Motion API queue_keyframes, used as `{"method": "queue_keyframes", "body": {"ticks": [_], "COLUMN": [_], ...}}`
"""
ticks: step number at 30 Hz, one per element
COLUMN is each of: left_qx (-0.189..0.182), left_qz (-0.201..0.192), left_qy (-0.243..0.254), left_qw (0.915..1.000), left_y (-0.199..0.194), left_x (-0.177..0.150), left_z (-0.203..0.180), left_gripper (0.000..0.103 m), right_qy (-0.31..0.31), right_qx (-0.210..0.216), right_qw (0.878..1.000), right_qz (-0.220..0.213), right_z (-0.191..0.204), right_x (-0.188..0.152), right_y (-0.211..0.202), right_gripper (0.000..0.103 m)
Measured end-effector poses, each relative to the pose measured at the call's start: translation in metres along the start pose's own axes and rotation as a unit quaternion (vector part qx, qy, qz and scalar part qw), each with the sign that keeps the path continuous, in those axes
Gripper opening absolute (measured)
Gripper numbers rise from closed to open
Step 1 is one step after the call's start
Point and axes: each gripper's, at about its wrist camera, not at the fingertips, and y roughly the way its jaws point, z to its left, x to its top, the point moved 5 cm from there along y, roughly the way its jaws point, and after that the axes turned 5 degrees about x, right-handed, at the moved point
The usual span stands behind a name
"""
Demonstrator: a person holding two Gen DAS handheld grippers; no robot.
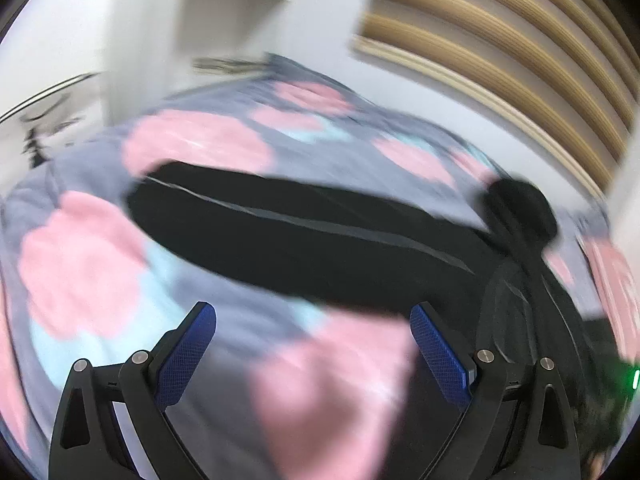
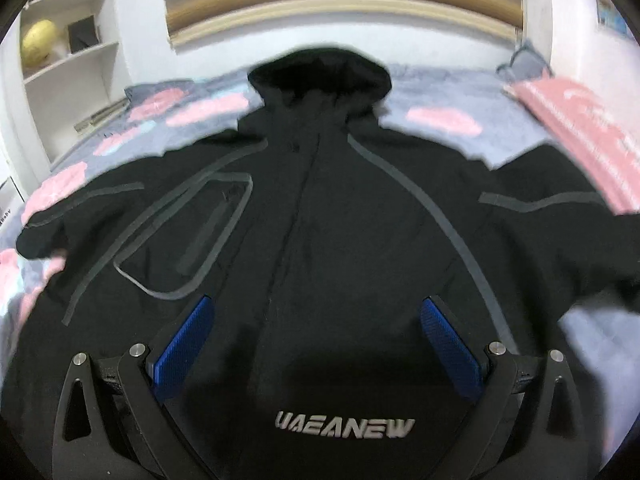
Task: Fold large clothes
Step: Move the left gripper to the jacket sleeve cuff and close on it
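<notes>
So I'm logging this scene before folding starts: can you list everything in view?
jacket: one, black with grey stripes and a hood, spread front-up on the bed
bedspread: one, grey with pink and pale blue patches, under the jacket
shelf unit: one, white, far left by the wall
yellow ball: one, on a shelf
left gripper: black, blue pads, open above the bedspread
right gripper: black, blue pads, open over the jacket

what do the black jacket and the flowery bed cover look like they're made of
The black jacket looks like smooth matte synthetic shell fabric: flat grey taped seams and a printed logo. The bed cover looks soft, perhaps brushed or fleecy, with a dull pink and blue floral print on grey; blur leaves this open.
</notes>
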Motion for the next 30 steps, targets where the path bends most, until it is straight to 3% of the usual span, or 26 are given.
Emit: {"method": "queue_keyframes", "body": {"ticks": [5, 11, 17, 20, 21, 23, 24, 26, 30], "left_qx": [0.059, 0.111, 0.113, 0.116, 0.117, 0.109, 0.109, 0.126, 0.109], "left_qz": [-0.046, -0.033, 0.016, 0.016, 0.011, 0.003, 0.002, -0.02, -0.065], "left_qy": [-0.059, -0.111, -0.16, -0.139, -0.13, -0.106, -0.094, -0.067, -0.038], "left_qw": [0.9955, 0.987, 0.9805, 0.9833, 0.9845, 0.9884, 0.9896, 0.9895, 0.9912], "left_y": [0.036, 0.11, 0.168, 0.177, 0.177, 0.176, 0.176, 0.166, 0.131], "left_x": [0.062, 0.092, 0.078, 0.074, 0.075, 0.077, 0.079, 0.082, 0.092], "left_z": [0.091, 0.17, 0.198, 0.191, 0.188, 0.18, 0.175, 0.166, 0.142], "left_gripper": [0.098, 0.098, 0.098, 0.097, 0.092, 0.043, 0.042, 0.027, 0.023], "right_qy": [-0.02, -0.011, -0.012, -0.013, -0.015, -0.017, -0.016, -0.015, -0.015], "right_qx": [-0.013, -0.005, -0.004, -0.006, -0.007, -0.009, -0.009, -0.008, -0.007], "right_qw": [1.0, 1.0, 1.0, 1.0, 1.0, 0.999, 0.999, 0.999, 0.999], "right_qz": [0.005, 0.011, 0.019, 0.025, 0.027, 0.027, 0.027, 0.027, 0.028], "right_z": [0.007, 0.003, 0.003, 0.003, 0.004, 0.004, 0.004, 0.003, 0.003], "right_x": [-0.009, -0.012, -0.015, -0.015, -0.016, -0.016, -0.016, -0.016, -0.016], "right_y": [0.013, 0.018, 0.02, 0.023, 0.023, 0.024, 0.024, 0.023, 0.024], "right_gripper": [0.103, 0.103, 0.103, 0.103, 0.103, 0.103, 0.103, 0.103, 0.103]}}
